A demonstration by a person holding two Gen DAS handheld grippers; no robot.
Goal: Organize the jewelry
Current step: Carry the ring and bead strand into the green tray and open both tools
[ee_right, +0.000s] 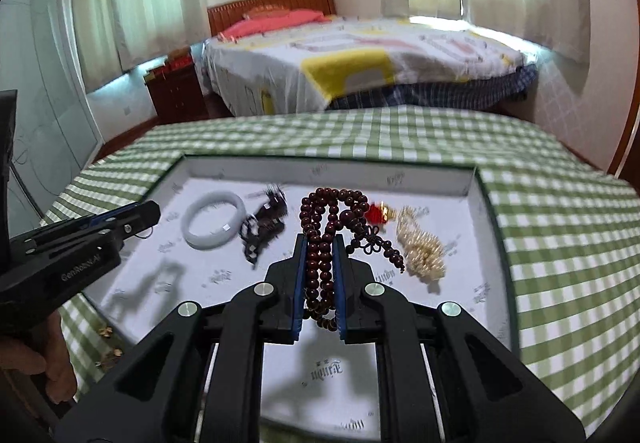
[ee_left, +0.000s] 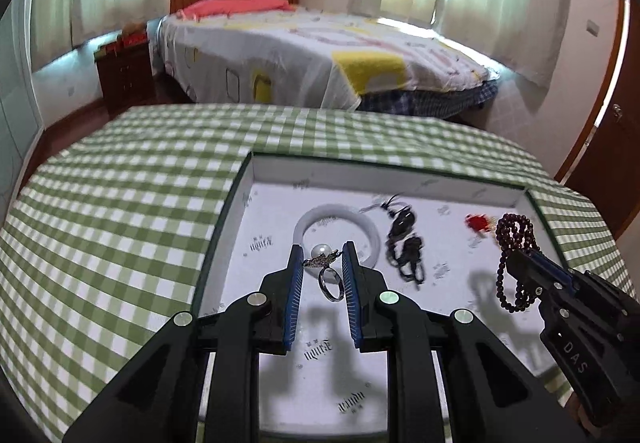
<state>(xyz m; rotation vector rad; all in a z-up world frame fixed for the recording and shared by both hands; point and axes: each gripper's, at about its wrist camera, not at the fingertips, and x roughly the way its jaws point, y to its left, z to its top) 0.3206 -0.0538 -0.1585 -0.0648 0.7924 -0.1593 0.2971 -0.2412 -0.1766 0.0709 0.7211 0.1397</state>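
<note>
A white-lined box (ee_left: 264, 167) (ee_right: 484, 203) lies on the green checked cloth. My left gripper (ee_left: 322, 255) is shut on a pearl ring (ee_left: 325, 263), held above the box floor; its silver band hangs down between the pads. My right gripper (ee_right: 320, 243) (ee_left: 520, 257) is shut on a dark red bead bracelet (ee_right: 324, 227) (ee_left: 514, 231), held above the box. In the box lie a white bangle (ee_right: 214, 223) (ee_left: 336, 219), a black-and-white bracelet (ee_right: 264, 227) (ee_left: 404, 243), a red charm (ee_right: 376, 213) (ee_left: 476, 223) and a pearl-gold necklace (ee_right: 422, 249).
The table with the green checked cloth (ee_left: 120, 203) ends at its far edge before a bed (ee_left: 320, 55). A dark wooden nightstand (ee_left: 124, 75) stands left of the bed. Small gold pieces (ee_right: 106, 331) lie on the cloth left of the box.
</note>
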